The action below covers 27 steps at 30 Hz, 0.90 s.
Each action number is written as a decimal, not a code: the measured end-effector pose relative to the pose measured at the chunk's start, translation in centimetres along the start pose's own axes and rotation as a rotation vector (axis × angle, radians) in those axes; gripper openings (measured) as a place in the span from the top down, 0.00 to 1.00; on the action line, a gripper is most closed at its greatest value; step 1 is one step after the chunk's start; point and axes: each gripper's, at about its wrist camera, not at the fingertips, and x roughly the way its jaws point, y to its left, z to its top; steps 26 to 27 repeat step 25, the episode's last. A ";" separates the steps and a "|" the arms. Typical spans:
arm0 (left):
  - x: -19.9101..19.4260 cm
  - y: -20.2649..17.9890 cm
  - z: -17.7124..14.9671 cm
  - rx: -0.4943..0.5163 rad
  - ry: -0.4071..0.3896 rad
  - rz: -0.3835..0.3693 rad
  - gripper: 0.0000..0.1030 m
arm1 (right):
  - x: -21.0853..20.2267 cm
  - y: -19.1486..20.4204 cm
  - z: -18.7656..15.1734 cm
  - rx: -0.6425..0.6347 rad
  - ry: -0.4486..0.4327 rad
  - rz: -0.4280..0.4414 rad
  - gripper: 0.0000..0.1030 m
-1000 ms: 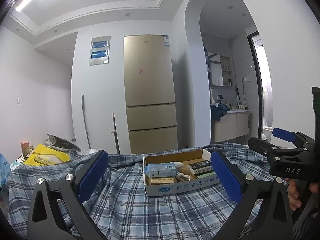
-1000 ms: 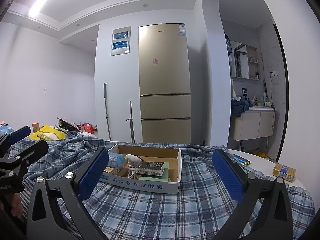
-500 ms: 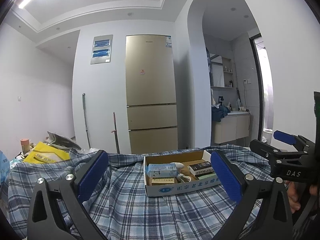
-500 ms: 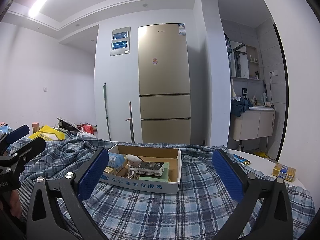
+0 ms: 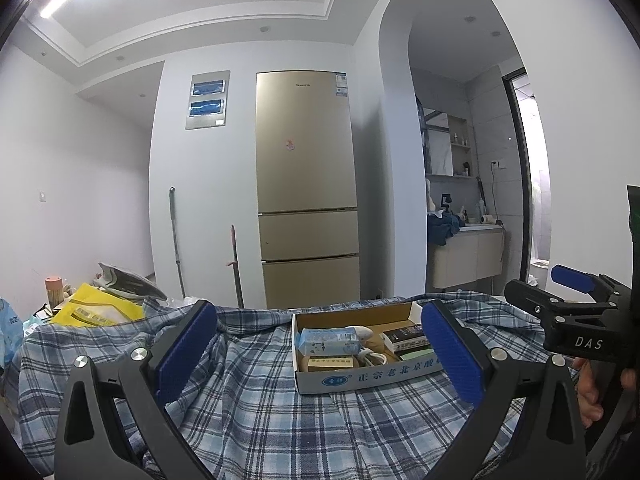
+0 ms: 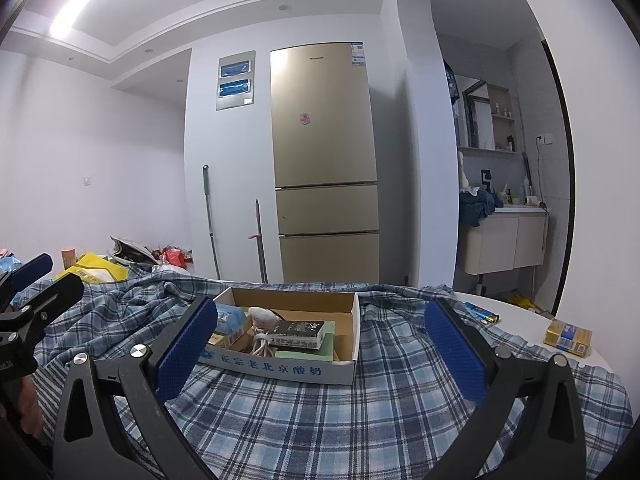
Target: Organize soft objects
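Left gripper (image 5: 320, 354): blue pads spread wide apart, nothing between them, held low above the plaid shirt (image 5: 256, 408). Right gripper (image 6: 322, 354): same, jaws wide, empty, over the same cloth. Each gripper shows at the edge of the other's view, gripped by a hand (image 5: 592, 396).

Plaid shirt, blue and white, lies spread and rumpled across the table (image 6: 524, 322), covering most of it; bare white tabletop shows only to the right of the shirt.

Cardboard box (image 6: 288, 368) sits on the shirt, roughly at its centre, just beyond both grippers' fingertips. Inside the box: blue tissue pack (image 5: 330, 340) at left, white cable (image 6: 262, 338), dark small carton (image 6: 298, 332) lying on a green one.

Right of the shirt on bare table: a lighter-like blue item (image 6: 480, 312), a yellow packet (image 6: 568, 338).

Left of the shirt: yellow bag (image 5: 96, 308), other clutter.

Beyond the shirt: gold fridge (image 5: 306, 188) against the wall, two mop handles beside it.
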 end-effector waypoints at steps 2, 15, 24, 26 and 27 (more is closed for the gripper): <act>-0.1 0.0 0.0 -0.002 -0.001 0.000 0.00 | 0.0 0.0 0.0 -0.003 0.000 0.000 0.00; 0.1 -0.4 -0.5 0.025 -0.004 -0.013 0.00 | -0.3 0.0 0.1 -0.013 -0.002 0.000 0.00; -0.1 -0.7 -0.5 0.037 -0.004 -0.017 0.00 | -0.2 -0.1 0.2 -0.015 0.004 -0.008 0.00; -0.1 -0.7 -0.6 0.035 -0.002 -0.018 0.00 | -0.1 -0.1 0.2 -0.017 0.008 -0.009 0.00; -0.1 -0.7 -0.6 0.035 -0.002 -0.018 0.00 | -0.1 -0.1 0.2 -0.017 0.008 -0.009 0.00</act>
